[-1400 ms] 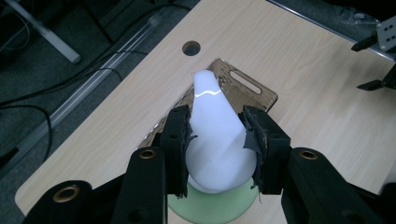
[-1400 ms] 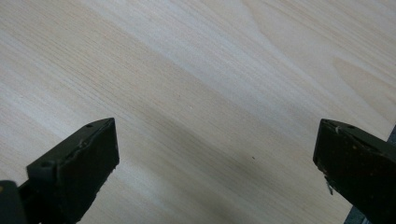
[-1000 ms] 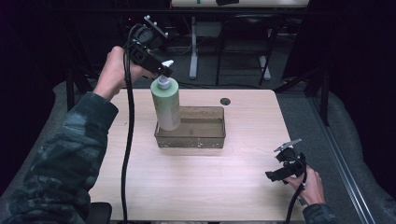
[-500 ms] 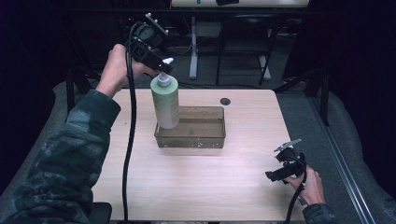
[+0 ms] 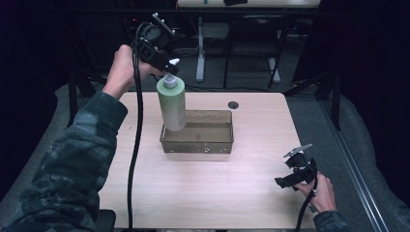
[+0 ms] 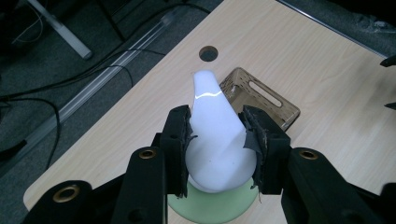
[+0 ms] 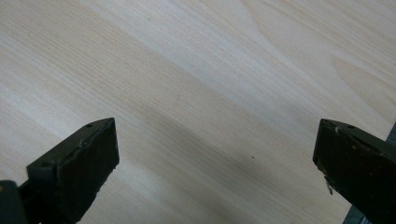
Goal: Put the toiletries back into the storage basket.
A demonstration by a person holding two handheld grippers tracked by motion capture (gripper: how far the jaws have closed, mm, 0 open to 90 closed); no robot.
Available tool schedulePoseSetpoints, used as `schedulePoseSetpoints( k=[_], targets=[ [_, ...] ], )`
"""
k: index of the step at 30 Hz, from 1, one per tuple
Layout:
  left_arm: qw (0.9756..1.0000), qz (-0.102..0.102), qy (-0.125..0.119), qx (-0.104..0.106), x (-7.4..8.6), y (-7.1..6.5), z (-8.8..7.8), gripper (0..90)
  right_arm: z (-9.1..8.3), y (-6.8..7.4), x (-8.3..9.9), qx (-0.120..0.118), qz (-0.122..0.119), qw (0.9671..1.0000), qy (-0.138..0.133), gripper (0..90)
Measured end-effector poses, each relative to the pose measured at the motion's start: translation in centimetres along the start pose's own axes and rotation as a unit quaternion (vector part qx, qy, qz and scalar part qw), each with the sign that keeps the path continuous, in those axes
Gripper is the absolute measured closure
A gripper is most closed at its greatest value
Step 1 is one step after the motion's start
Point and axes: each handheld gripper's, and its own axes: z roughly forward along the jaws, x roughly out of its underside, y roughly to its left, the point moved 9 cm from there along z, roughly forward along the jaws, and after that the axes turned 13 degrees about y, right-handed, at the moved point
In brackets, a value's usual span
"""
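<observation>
1. Black left gripper (image 6: 215,140) stays clamped on the white pump cap (image 6: 215,140) of the green bottle (image 5: 172,104).
2. Bottle has risen slightly, its base over the brown tray's (image 5: 212,144) left end.
3. Right gripper (image 5: 296,176) rests unmoved, jaws wide, near the table's (image 5: 203,188) right edge.

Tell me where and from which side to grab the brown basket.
Take the brown basket by a long wall's rim, from above with the open right gripper. It is open-topped, and the left gripper holds the green bottle at its left end, so grip toward the right.
</observation>
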Motion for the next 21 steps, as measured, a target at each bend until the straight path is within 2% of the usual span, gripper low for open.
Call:
schedulePoseSetpoints(
  k=[11,21],
  targets=[
    [1.0000,-0.006,-0.001,-0.004,-0.1,0.5,0.8,63.0,0.0,0.0,0.0,0.000,0.000,1.0000,0.000,0.0],
    [0.9999,-0.011,-0.001,0.000,-0.1,0.7,1.7,63.0,0.0,0.0,0.0,0.001,0.000,1.0000,0.001,0.0]
  ],
)
